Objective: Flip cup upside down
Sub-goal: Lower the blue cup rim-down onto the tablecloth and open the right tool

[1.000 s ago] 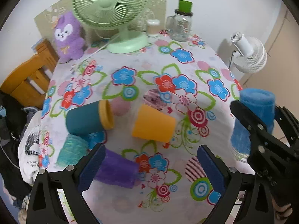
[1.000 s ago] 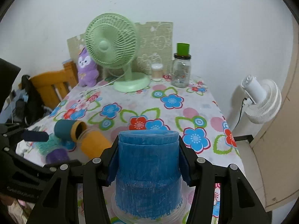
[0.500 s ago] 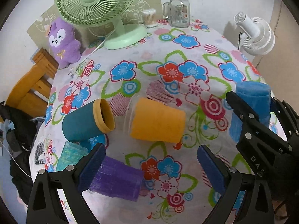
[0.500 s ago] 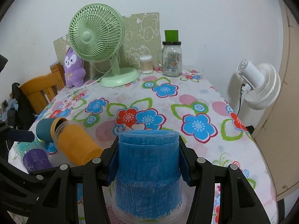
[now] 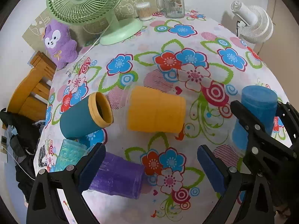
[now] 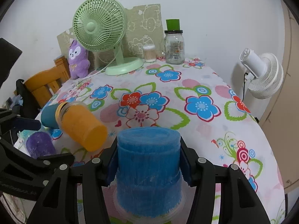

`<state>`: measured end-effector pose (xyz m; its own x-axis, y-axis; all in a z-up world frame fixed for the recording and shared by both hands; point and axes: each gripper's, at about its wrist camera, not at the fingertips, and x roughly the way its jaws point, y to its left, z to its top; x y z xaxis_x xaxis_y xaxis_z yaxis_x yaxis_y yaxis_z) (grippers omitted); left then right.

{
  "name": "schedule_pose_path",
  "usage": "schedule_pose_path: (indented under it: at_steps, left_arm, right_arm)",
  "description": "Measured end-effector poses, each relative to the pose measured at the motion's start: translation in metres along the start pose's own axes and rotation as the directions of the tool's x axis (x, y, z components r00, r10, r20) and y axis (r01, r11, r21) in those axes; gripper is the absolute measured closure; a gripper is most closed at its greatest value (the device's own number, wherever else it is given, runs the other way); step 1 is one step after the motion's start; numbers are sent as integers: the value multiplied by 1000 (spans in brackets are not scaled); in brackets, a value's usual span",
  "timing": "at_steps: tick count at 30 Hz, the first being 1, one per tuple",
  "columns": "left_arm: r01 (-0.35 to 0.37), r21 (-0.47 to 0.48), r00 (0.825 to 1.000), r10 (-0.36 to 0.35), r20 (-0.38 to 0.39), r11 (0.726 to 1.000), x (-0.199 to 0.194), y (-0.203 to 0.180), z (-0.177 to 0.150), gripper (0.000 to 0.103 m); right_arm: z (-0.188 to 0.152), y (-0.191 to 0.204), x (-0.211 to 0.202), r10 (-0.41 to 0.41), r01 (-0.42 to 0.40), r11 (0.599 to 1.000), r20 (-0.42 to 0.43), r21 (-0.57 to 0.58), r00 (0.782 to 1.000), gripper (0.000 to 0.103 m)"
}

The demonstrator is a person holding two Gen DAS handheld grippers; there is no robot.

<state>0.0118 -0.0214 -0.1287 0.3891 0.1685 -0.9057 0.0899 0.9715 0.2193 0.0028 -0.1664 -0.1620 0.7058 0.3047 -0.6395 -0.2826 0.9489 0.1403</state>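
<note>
The right tongs (image 6: pixel 148 165) grip the blue cup (image 6: pixel 148 169), which stands inverted, rim down, at the near right edge of the counter (image 6: pixel 196 85). The left tongs (image 5: pixel 150 163) are open above the purple cup (image 5: pixel 116 177). The orange cup (image 5: pixel 156 109) lies on its side mid-counter.

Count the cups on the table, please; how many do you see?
5. A blue cup stands upside down in the right gripper. An orange cup, a teal cup, a purple cup and a pale green cup lie on their sides.
</note>
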Motion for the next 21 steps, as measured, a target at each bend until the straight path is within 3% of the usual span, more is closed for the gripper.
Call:
schedule_pose_path:
  at_steps: [8, 13, 21]
  left_arm:
    - [13, -12, 1000, -13, -22, 1000, -5, 6, -7, 3]
    - [-4, -49, 999, 3, -40, 999, -15, 18, -8, 3]
    - [31, -123, 998, -38, -55, 992, -42, 44, -4, 3]
  right_arm:
    - [10, -6, -8, -17, 26, 996, -110, 80, 994, 19]
    - [29, 3, -22, 16, 0, 995, -157, 100, 988, 16]
    - [70, 35, -46, 26, -19, 999, -201, 36, 979, 9]
